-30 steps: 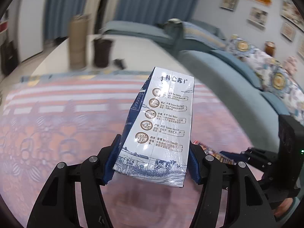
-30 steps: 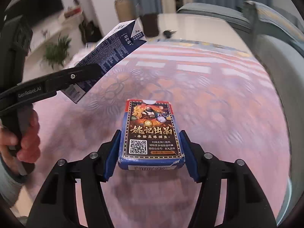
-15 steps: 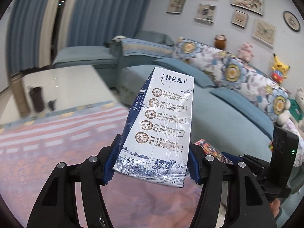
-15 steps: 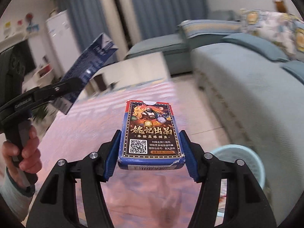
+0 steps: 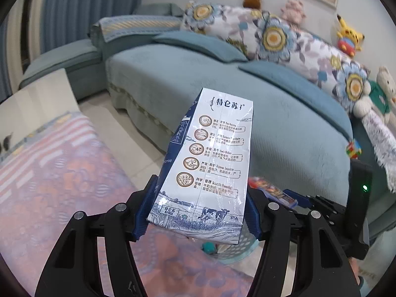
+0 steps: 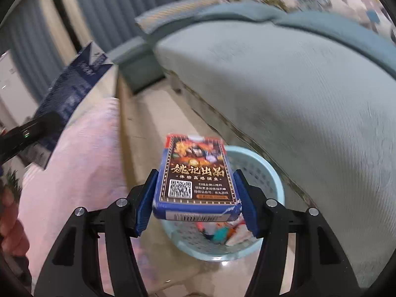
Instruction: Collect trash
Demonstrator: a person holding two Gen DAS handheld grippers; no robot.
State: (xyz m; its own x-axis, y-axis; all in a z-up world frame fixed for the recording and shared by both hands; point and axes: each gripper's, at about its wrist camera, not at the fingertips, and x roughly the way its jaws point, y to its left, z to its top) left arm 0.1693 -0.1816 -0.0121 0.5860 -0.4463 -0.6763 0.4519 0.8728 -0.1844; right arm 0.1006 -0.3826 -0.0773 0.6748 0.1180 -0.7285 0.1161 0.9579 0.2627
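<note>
Trash items were found held one in each hand-held gripper. A milk carton [image 5: 210, 163], white and blue with printed round emblems and a cow scene, was clamped between the blue pads of the left hand-held gripper [image 5: 196, 219], its lower end in the grip and its upper end projecting forward and tilted. A playing-card box [image 6: 196, 178], blue-edged with a dark printed face and a QR code, was clamped flat between the pads of the right hand-held gripper [image 6: 195, 204]. Directly beneath and beyond the card box, a pale blue perforated basket [image 6: 262, 173] was observed standing on the tiled floor [image 6: 153, 123], just beside the front of a teal sofa [image 6: 297, 94]; colourful scraps were seen lying inside it. In the left wrist view the same basket was only partly visible below the carton. A pink patterned rug [image 5: 61, 178] was noted to the left of the basket. Floral cushions [image 5: 272, 37] and soft toys [image 5: 349, 37] were recorded along the sofa back. Fingers of a person [image 6: 10, 222] were seen at the left edge of the right wrist view.
</note>
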